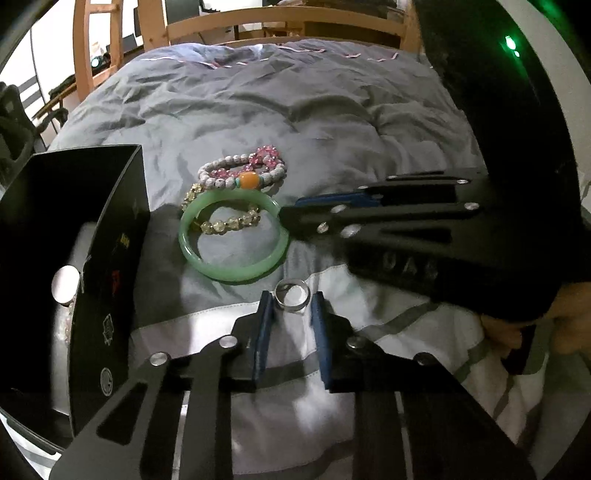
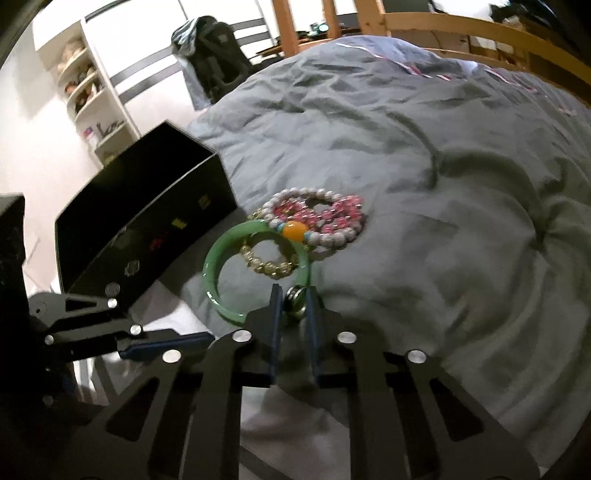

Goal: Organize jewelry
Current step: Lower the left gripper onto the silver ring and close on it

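Note:
A silver ring (image 1: 292,295) lies on the bedcover between the fingers of my left gripper (image 1: 291,300), which is open around it. In the right wrist view the ring (image 2: 296,297) sits between the nearly closed fingers of my right gripper (image 2: 294,295); actual grip is unclear. A green jade bangle (image 1: 233,237) (image 2: 255,269) lies just beyond, over a clear yellow bead bracelet (image 1: 229,220) (image 2: 266,261). A white bead bracelet with an orange bead (image 1: 248,180) (image 2: 294,228) and a pink bead bracelet (image 1: 263,158) (image 2: 334,214) lie behind. The right gripper also shows in the left wrist view (image 1: 291,210), closed beside the bangle.
A black open jewelry box (image 1: 110,258) (image 2: 147,229) stands left of the jewelry, with pearls and a round item inside. Grey quilt (image 2: 424,147) covers the bed. A wooden bed frame (image 1: 280,22) is behind. White shelves (image 2: 92,88) stand at far left.

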`<state>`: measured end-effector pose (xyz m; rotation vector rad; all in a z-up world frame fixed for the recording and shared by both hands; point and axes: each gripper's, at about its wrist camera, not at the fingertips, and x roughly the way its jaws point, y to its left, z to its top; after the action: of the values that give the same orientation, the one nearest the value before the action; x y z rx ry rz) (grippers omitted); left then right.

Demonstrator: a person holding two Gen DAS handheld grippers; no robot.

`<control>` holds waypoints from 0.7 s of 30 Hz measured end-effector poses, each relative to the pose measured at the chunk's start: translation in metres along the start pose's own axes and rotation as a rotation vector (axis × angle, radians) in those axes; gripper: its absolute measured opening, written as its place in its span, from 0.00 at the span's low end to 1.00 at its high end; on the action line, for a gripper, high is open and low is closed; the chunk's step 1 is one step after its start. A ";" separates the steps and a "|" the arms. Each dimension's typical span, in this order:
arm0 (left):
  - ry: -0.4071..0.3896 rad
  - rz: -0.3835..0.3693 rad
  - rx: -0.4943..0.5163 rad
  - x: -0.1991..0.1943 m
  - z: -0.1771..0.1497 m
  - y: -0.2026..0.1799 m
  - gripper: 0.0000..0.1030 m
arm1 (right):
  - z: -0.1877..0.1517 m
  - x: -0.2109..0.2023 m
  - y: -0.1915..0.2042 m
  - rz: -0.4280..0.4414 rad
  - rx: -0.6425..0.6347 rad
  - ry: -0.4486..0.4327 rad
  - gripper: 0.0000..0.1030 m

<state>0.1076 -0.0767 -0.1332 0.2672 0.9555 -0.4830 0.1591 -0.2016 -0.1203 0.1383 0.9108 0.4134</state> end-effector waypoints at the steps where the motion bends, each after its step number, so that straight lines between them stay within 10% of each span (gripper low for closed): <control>1: 0.000 0.001 0.000 -0.001 0.000 0.000 0.19 | 0.000 -0.002 -0.003 0.000 0.017 -0.007 0.10; 12: -0.004 -0.020 -0.003 -0.005 0.000 -0.001 0.05 | -0.001 -0.004 -0.008 -0.003 0.049 -0.011 0.08; 14: -0.023 0.000 0.002 -0.007 0.001 -0.002 0.16 | -0.002 -0.001 -0.007 -0.008 0.040 0.000 0.08; 16: -0.050 0.052 0.009 -0.010 0.002 -0.004 0.55 | -0.002 0.001 -0.006 -0.011 0.035 0.004 0.08; 21: -0.086 0.116 0.034 -0.009 0.009 -0.007 0.62 | -0.004 0.005 -0.010 -0.009 0.046 0.014 0.08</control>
<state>0.1059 -0.0843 -0.1210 0.3281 0.8433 -0.4012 0.1618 -0.2083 -0.1292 0.1736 0.9344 0.3861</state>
